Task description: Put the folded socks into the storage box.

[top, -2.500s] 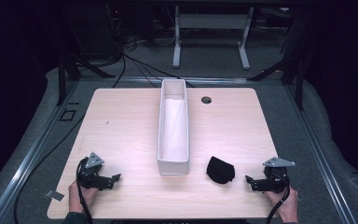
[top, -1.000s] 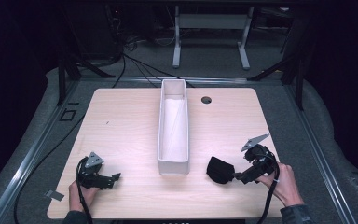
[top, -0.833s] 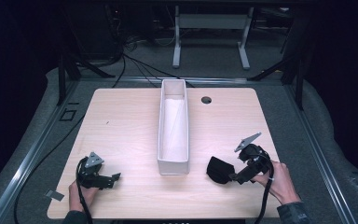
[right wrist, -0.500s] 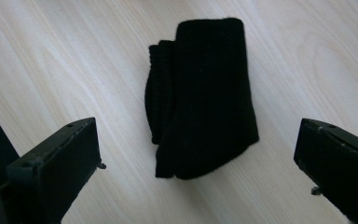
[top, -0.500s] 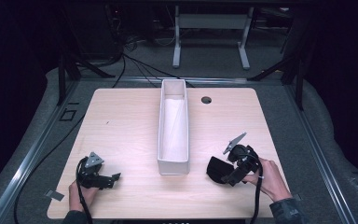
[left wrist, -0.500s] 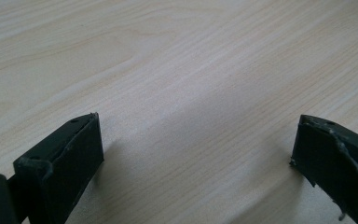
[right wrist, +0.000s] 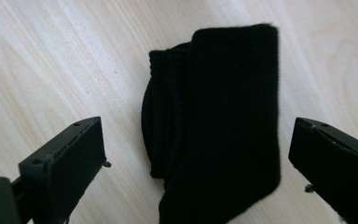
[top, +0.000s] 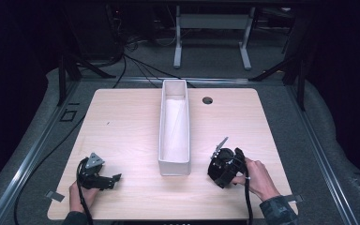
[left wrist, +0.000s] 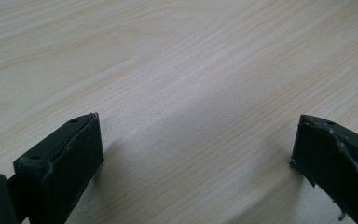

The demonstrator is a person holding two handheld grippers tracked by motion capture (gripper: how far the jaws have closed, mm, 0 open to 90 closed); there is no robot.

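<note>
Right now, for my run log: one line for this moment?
left gripper: open, idle | right gripper: open over black sock | white bin: empty

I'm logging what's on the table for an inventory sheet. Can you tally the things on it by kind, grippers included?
Bin, white: 1
Sock, black, folded: 1
Grippers, both open: 2, left gripper and right gripper
Total: 4
</note>
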